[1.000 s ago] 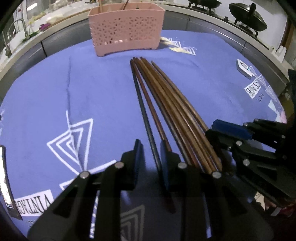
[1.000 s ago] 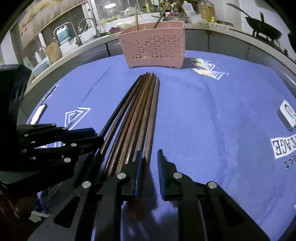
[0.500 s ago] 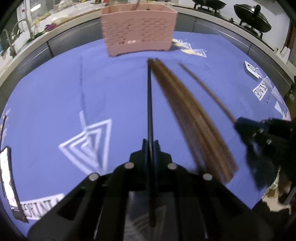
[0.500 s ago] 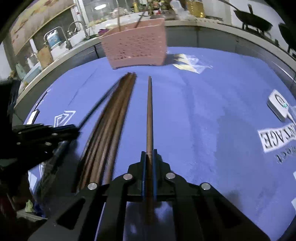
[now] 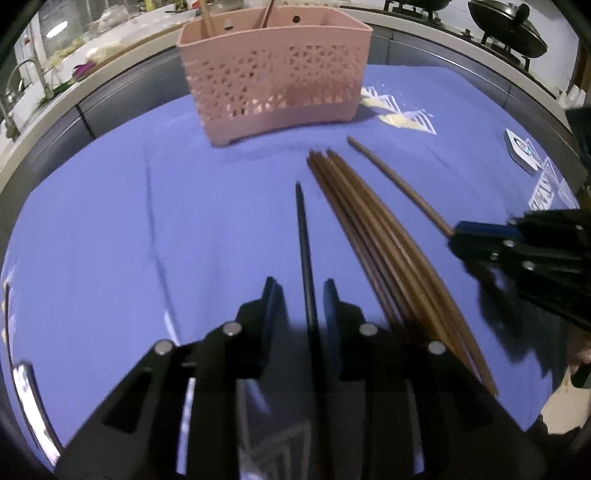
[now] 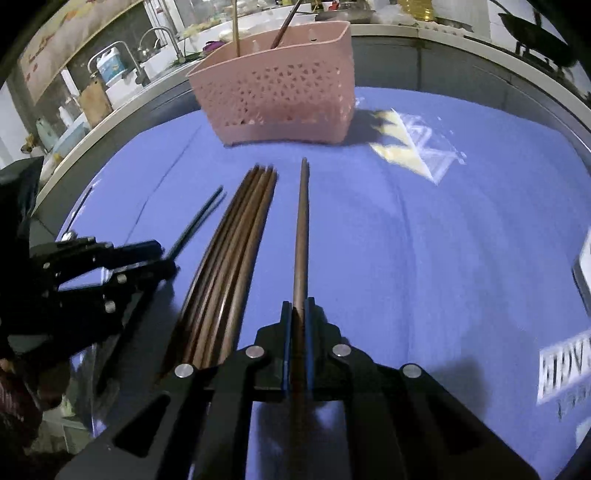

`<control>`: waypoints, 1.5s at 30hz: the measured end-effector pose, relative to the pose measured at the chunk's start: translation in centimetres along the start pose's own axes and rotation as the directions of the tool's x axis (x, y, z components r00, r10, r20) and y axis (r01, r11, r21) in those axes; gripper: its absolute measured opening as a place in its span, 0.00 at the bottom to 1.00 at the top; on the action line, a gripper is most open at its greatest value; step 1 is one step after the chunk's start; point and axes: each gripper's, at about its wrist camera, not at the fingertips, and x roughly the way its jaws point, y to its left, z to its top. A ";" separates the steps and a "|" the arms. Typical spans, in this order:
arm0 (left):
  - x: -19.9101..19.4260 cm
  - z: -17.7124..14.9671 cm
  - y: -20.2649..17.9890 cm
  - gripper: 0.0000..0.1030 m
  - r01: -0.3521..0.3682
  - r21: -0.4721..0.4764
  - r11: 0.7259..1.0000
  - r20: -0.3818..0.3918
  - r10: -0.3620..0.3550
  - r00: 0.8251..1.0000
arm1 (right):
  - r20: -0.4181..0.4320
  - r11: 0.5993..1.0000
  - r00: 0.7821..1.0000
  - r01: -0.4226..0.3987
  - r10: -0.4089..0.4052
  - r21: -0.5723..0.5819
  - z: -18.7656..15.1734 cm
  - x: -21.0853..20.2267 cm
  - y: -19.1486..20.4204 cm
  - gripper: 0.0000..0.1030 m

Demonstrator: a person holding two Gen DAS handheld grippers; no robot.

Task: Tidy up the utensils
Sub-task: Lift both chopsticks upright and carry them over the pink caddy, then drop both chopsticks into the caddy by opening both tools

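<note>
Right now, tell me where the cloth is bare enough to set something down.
Free: the blue cloth left of the dark chopstick, up to the pink perforated basket; also the stretch right of the brown chopstick. Crowded: the middle, where the brown chopstick bundle lies.

A home kitchen is shown. A sink tap (image 6: 159, 35) and a detergent jug (image 6: 110, 68) are seen along the far left counter, with a wooden chopping board (image 6: 95, 101) leaned beside them. Dark woks (image 5: 506, 29) are set on a stove at the far right. Oil bottles (image 6: 412, 5) are lined up at the far counter.
</note>
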 end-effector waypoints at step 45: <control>-14.4 21.6 10.0 0.04 0.078 -0.162 0.984 0.496 0.013 0.868 | 0.608 0.993 0.786 -0.115 0.115 -0.040 23.4 -7.6 2.2 0.06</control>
